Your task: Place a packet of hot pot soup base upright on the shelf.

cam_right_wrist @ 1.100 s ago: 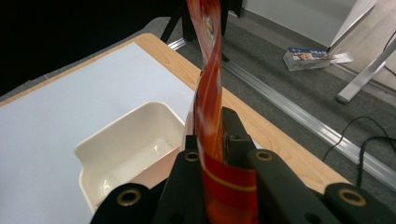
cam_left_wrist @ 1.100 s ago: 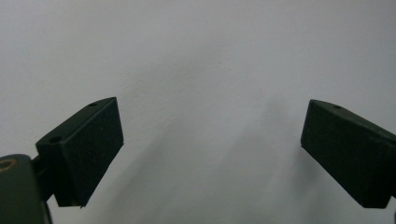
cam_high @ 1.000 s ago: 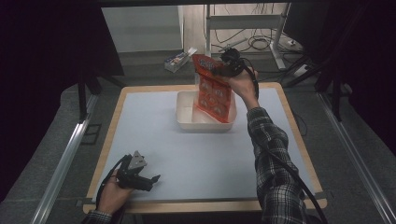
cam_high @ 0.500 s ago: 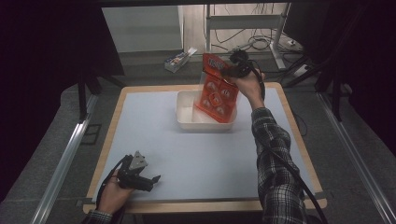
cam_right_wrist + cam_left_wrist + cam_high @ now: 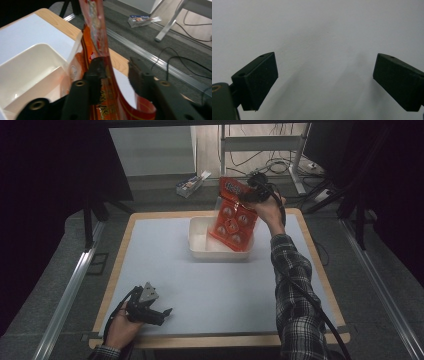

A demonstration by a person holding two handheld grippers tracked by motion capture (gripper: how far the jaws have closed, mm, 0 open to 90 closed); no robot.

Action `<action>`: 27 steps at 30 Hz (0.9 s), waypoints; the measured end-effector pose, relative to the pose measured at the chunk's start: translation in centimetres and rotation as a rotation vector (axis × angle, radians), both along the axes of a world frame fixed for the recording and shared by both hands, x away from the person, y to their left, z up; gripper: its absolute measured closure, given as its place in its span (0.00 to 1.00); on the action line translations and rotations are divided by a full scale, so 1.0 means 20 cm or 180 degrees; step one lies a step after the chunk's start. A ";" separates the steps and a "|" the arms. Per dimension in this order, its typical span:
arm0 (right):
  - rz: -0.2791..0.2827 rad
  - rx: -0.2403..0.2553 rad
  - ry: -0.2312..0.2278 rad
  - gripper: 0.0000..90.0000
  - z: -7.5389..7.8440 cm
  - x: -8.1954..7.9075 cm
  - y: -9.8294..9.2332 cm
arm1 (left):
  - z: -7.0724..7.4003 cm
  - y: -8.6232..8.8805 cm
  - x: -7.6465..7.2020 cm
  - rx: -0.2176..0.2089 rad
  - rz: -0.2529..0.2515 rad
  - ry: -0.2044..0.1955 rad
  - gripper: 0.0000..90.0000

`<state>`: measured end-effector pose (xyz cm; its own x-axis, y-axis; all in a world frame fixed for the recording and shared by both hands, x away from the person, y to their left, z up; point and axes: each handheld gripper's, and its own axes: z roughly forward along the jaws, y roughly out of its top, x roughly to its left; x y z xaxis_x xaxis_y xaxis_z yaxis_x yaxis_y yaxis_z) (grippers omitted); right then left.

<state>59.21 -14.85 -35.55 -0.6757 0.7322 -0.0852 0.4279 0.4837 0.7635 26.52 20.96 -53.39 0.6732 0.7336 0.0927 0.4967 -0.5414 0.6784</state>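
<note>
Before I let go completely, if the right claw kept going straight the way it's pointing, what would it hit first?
Probably the orange snack bag itself: it stands between the right claw jaws, which have just been opening, one pad apart from it. Beyond it lie the white bin and the table edge; depth is hard to judge.

A table (image 5: 165, 265) with a pale blue-grey top and a light wooden rim is seen. A shallow white rectangular plastic tray (image 5: 202, 244) is set on it, towards the far edge. Well nearer than the tray, the left tool (image 5: 161, 314) is rested on the top.
</note>
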 end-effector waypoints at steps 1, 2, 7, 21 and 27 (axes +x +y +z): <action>-0.0026 -0.0015 -0.0008 0.62 0.00 0.00 0.00 | 0.00 0.00 0.00 0.0000 0.0000 0.0000 0.06; -0.0059 -0.0025 -0.0021 0.57 0.00 0.00 0.00 | 0.00 0.00 0.00 0.0004 0.0001 0.0005 0.06; -0.0215 -0.0107 -0.0018 0.34 -0.01 0.02 -0.02 | 0.00 0.00 0.00 0.0010 -0.0003 0.0006 0.06; -0.0442 -0.0056 0.0091 0.00 -0.05 0.04 -0.08 | -0.01 -0.01 0.00 0.0035 -0.0021 0.0014 0.06; -0.0372 -0.0032 0.0118 0.00 -0.05 0.02 -0.10 | 0.00 -0.01 0.00 -0.0007 -0.0019 0.0002 0.06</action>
<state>59.55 -16.85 -36.48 -0.5885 0.8055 -0.0695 0.5098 0.4364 0.7414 26.50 20.82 -53.37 0.6777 0.7297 0.0908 0.4937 -0.5430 0.6792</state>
